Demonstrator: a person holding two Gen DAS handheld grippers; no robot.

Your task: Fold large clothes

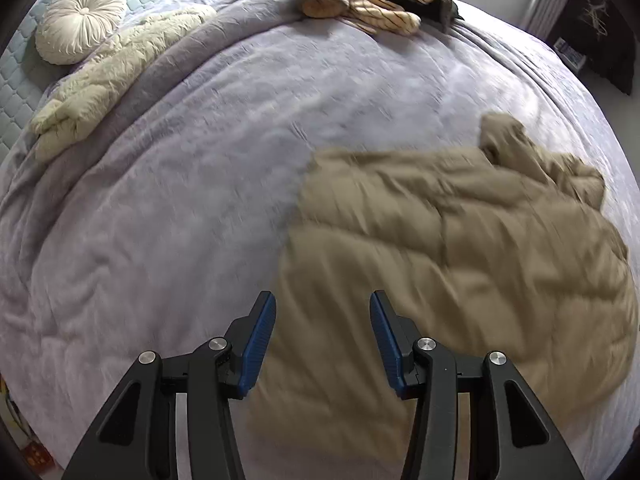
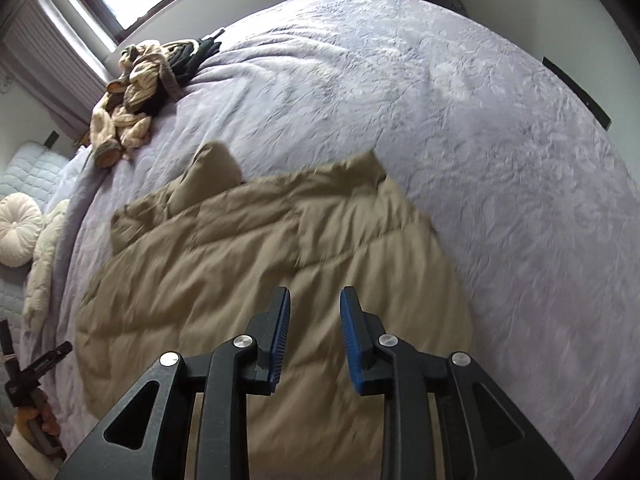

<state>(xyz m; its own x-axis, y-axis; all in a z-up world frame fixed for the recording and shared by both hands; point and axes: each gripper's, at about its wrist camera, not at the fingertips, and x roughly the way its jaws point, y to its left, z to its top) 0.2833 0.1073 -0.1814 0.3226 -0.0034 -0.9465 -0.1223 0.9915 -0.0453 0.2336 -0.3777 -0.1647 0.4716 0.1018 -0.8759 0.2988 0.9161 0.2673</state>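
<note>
Tan quilted puffer jacket [image 2: 256, 280] is spread on the lavender quilted bedspread [image 2: 460, 120], seemingly awaiting a fold. The right gripper [image 2: 314, 300] and left gripper [image 1: 322, 304] are held above it with jaws parted, nothing grasped (motion blur noted). An edge or sleeve must probably be seized next. The jacket lies below and ahead.

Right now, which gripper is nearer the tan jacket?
Right, by a little. The right gripper hangs over the tan jacket's middle; the left gripper hangs over its left edge, partly above the bedspread. Both are open and empty.
</note>
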